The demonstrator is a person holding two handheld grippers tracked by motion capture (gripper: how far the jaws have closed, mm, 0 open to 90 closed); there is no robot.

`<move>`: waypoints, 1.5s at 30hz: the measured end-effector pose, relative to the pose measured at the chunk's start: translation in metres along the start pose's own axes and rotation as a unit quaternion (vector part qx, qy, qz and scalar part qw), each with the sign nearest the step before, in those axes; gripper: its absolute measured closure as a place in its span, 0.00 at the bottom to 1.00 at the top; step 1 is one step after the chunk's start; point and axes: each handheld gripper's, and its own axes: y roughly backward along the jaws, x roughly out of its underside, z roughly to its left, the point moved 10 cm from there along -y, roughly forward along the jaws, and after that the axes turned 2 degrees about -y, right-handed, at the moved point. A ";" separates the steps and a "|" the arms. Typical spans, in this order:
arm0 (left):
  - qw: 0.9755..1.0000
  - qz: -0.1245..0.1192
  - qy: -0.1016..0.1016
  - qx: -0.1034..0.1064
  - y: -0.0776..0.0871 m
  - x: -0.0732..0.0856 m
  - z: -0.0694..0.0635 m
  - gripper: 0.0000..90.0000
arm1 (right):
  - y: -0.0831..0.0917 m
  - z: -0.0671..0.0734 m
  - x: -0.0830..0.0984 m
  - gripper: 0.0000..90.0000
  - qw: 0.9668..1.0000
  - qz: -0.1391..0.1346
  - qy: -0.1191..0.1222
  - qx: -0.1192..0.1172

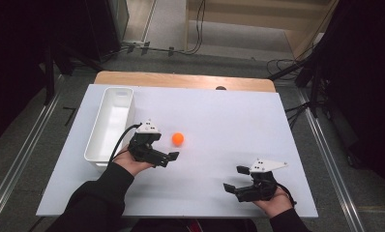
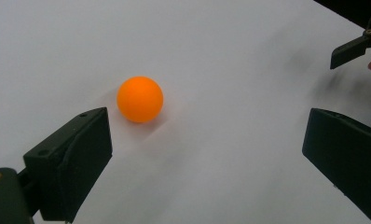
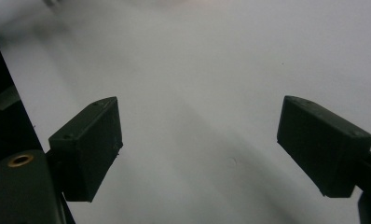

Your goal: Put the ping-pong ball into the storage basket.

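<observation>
1. Ball (image 1: 178, 139): small, round, plain bright orange with a smooth matt skin, lying left of centre in the high view on the white surface (image 1: 219, 116).
2. Left gripper (image 1: 164, 151) sits just below and left of the ball, jaws spread wide, not touching it.
3. In the left gripper view the ball (image 2: 140, 99) lies just above the left-hand jaw.
4. Right gripper (image 1: 235, 179) rests at lower right, jaws wide, holding nothing.
5. White tray (image 1: 96, 145) stands along the left of the frame.

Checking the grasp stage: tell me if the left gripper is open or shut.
Open. The left gripper has its jaws spread wide, with the orange ball lying untouched beyond them.
</observation>
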 end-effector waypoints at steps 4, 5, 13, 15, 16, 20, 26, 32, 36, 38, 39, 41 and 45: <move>1.000 0.011 -0.010 -0.006 -0.004 -0.004 0.003 0.02 | 0.000 -0.001 -0.001 0.14 1.000 -0.003 -0.002 0.002; 1.000 0.009 -0.009 -0.006 -0.005 -0.006 0.003 0.02 | 0.001 -0.001 -0.001 0.14 1.000 -0.003 -0.002 0.003; 1.000 0.019 -0.004 -0.006 -0.014 -0.013 0.009 0.02 | 0.001 -0.001 -0.001 0.14 1.000 -0.004 -0.001 0.001; 1.000 0.020 -0.002 -0.007 -0.016 -0.014 0.010 0.02 | 0.001 0.000 -0.001 0.14 1.000 -0.003 -0.002 0.001; 1.000 0.020 -0.006 -0.008 -0.017 -0.016 0.010 0.02 | 0.000 0.000 -0.001 0.14 1.000 -0.004 -0.002 0.000; 1.000 0.019 -0.012 -0.022 -0.021 -0.020 0.016 0.02 | 0.000 0.000 -0.001 0.14 1.000 -0.002 0.000 0.001; 0.999 0.019 -0.010 -0.028 -0.029 -0.022 0.025 0.02 | 0.000 0.001 -0.001 0.14 1.000 0.000 0.000 -0.003; 0.999 0.013 -0.009 -0.029 -0.036 -0.027 0.030 0.02 | -0.001 0.002 -0.001 0.14 1.000 0.000 0.001 -0.005; 0.999 0.017 -0.011 -0.031 -0.042 -0.030 0.032 0.02 | -0.001 0.003 0.000 0.14 1.000 0.003 0.004 -0.007; 0.999 0.017 -0.012 -0.033 -0.045 -0.031 0.034 0.02 | -0.001 0.003 0.000 0.14 1.000 0.003 0.003 -0.006; 0.999 0.017 -0.013 -0.034 -0.046 -0.032 0.034 0.02 | -0.001 0.003 0.000 0.14 1.000 0.003 0.003 -0.006; 0.999 0.018 -0.013 -0.032 -0.049 -0.033 0.034 0.02 | -0.001 0.003 0.000 0.14 1.000 0.002 0.004 -0.007; 0.999 0.012 -0.015 -0.033 -0.055 -0.037 0.035 0.02 | -0.001 0.003 0.000 0.14 1.000 0.000 0.004 -0.008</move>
